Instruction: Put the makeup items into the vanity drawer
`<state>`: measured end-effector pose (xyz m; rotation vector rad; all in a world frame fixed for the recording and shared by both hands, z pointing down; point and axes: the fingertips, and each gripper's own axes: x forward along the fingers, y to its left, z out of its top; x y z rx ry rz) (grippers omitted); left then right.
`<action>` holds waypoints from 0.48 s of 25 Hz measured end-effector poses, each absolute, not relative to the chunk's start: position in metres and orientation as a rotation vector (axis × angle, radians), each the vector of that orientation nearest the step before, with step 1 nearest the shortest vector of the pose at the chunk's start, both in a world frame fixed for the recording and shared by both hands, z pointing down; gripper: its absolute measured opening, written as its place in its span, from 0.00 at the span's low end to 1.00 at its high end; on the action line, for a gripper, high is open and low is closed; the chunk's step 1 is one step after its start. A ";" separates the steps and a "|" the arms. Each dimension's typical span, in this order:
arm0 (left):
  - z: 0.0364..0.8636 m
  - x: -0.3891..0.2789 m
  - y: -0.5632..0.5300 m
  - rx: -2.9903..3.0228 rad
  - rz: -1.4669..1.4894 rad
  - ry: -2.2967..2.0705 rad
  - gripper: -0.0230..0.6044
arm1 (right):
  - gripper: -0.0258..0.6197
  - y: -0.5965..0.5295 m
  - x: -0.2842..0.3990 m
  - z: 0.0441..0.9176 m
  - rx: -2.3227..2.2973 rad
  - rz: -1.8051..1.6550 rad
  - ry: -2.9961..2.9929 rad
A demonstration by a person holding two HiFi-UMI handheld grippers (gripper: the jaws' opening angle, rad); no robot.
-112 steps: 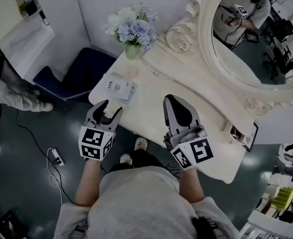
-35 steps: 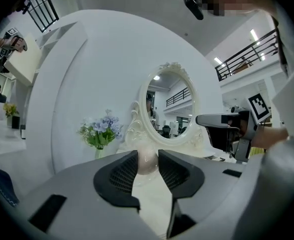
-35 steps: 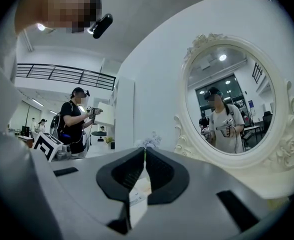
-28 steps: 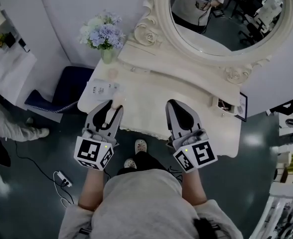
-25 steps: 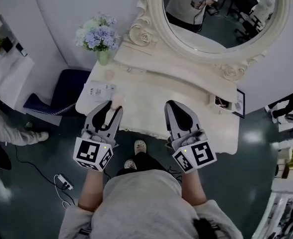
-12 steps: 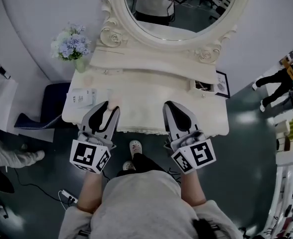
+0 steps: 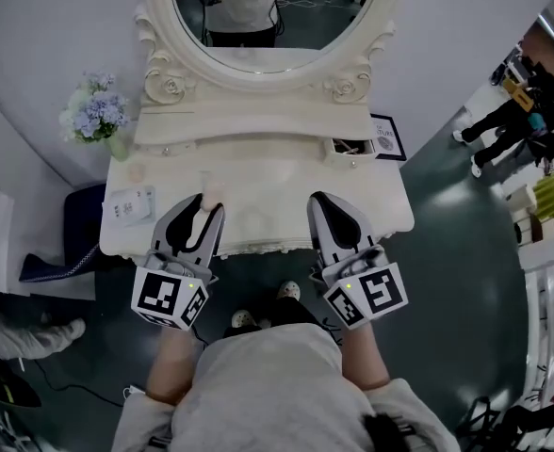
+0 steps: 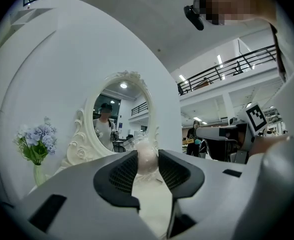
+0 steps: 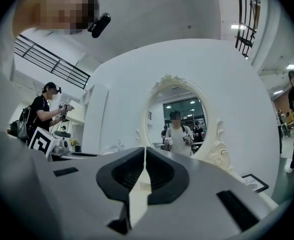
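Squared up since the earlier frames, the carved cream vanity table (image 7: 268, 188) with its glossy oval mirror (image 7: 268, 17) now lies straight ahead. The left gripper (image 7: 210, 205), empty at first, is clamped on a pale pink egg-shaped makeup sponge (image 8: 147, 155) (smooth, matte, soft-looking). Ribbed black pads press it from both sides above the table's front-left part. The right gripper (image 7: 326, 201) has its jaws together on nothing, over the front edge. A small open drawer (image 7: 350, 146) sits in the raised back shelf, well apart from the sponge. Blue and white flowers (image 7: 90, 111) stand at the far left corner.
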<state>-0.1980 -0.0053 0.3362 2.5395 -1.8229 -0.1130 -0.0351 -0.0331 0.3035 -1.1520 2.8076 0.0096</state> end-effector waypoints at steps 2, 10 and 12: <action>0.334 -0.191 -0.010 2.555 -0.116 -1.799 0.27 | 0.08 -0.035 -0.027 0.303 -1.182 0.015 2.793; 0.330 -0.154 -0.036 2.619 -0.131 -1.694 0.27 | 0.08 -0.048 0.014 0.303 -1.299 0.013 2.743; 0.331 -0.141 -0.043 2.630 -0.134 -1.665 0.27 | 0.08 -0.052 0.026 0.304 -1.326 0.016 2.735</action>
